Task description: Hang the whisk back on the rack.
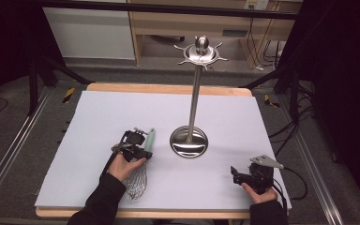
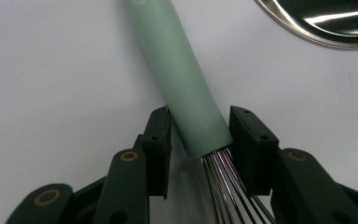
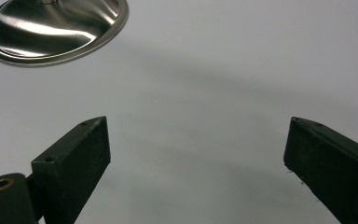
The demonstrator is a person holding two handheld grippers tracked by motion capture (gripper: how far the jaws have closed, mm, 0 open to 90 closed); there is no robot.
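**Whisk handle between the left jaws, right gripper idle and wide**

High view. Nearest the camera, two dark sleeves coming in from the bottom edge. Left hand (image 1: 122, 165) wrapped around the left gripper (image 1: 138, 140), set over a whisk (image 1: 140, 166) lying on the white mat (image 1: 103, 117); wire loops pointing back toward the person, mint-green handle pointing away. Just to the right of the handle, the round steel base of a tall utensil stand (image 1: 189, 141), its pole rising to a crown of hooks; base near the gripper but apart from it. Right gripper (image 1: 238, 174) resting low near the mat's front right corner, well apart from the stand. Plenty of bare mat to the left and far side; wooden table edge visible along the far and near sides.

Left gripper view. Closest, two black jaws rising from the bottom, straddling the green handle right where the wires enter it. Left pad touching or nearly touching the handle; right pad with a thin gap, so not yet clamped. Rim of the stand base at the top right corner.

Right gripper view. Two black jaws spread wide apart, holding nothing, bare mat between them. Stand base at the top left, well clear.
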